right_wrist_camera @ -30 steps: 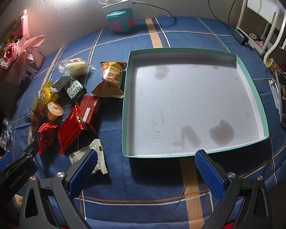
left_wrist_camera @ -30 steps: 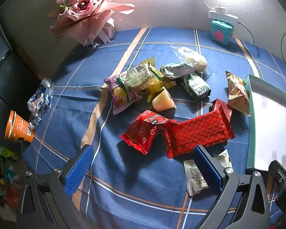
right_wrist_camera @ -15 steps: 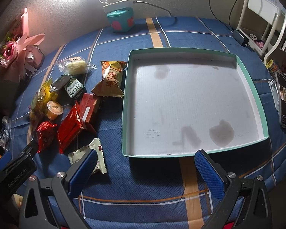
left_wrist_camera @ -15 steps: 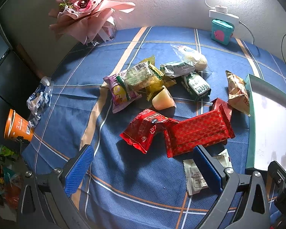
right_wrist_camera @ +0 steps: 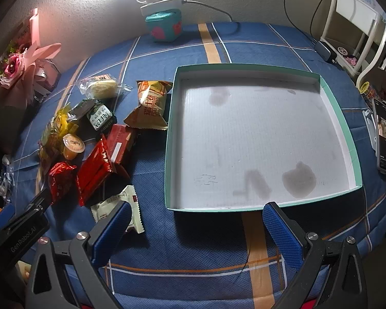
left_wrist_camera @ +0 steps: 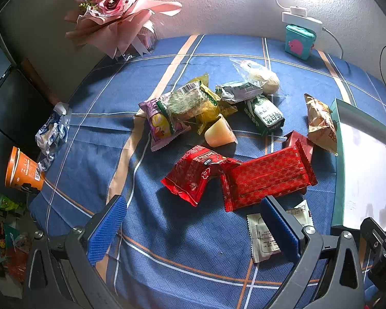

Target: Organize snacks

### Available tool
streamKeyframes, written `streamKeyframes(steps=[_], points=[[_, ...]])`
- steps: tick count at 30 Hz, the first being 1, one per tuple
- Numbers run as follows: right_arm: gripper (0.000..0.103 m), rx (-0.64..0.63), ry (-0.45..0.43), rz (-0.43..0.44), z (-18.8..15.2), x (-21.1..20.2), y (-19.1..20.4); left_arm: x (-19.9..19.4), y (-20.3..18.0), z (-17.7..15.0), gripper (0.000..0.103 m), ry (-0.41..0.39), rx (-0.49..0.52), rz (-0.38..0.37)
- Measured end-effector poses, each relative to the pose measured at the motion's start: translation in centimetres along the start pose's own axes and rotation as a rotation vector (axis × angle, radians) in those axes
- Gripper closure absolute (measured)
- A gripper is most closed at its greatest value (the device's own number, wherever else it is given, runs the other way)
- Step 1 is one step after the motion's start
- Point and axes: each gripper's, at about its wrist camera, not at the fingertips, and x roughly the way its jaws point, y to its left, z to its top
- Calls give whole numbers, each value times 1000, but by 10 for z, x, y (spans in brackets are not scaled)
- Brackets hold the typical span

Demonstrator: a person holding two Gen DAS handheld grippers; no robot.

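Several snack packets lie scattered on the blue plaid tablecloth: a small red packet (left_wrist_camera: 195,175), a long red wafer pack (left_wrist_camera: 267,177), a white sachet (left_wrist_camera: 267,234), a jelly cup (left_wrist_camera: 218,135), a green-and-white packet (left_wrist_camera: 265,116), a tan chip bag (left_wrist_camera: 320,123). My left gripper (left_wrist_camera: 193,226) hovers open just in front of the red packets, holding nothing. A shallow green-rimmed box (right_wrist_camera: 339,113) with a bare white floor sits to the right. My right gripper (right_wrist_camera: 196,231) stands open at the box's near edge; the white sachet (right_wrist_camera: 118,206) lies by its left finger.
A pink bouquet (left_wrist_camera: 115,13) stands at the back left by the wall, a teal pig-print box (left_wrist_camera: 299,42) at the back. A crumpled blue wrapper (left_wrist_camera: 54,131) and an orange cup (left_wrist_camera: 23,171) sit at the table's left edge. A phone (right_wrist_camera: 384,139) lies right of the box.
Both views shift only slightly; the left gripper has edged a little forward toward the red packets. No snack has moved and both grippers stay open.
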Motion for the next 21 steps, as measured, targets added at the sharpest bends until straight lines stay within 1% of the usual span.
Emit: streamKeyframes(steps=[21], points=[[0,-18,9,-5,0,2,3,2,-1,-3,0,5,1,-4]])
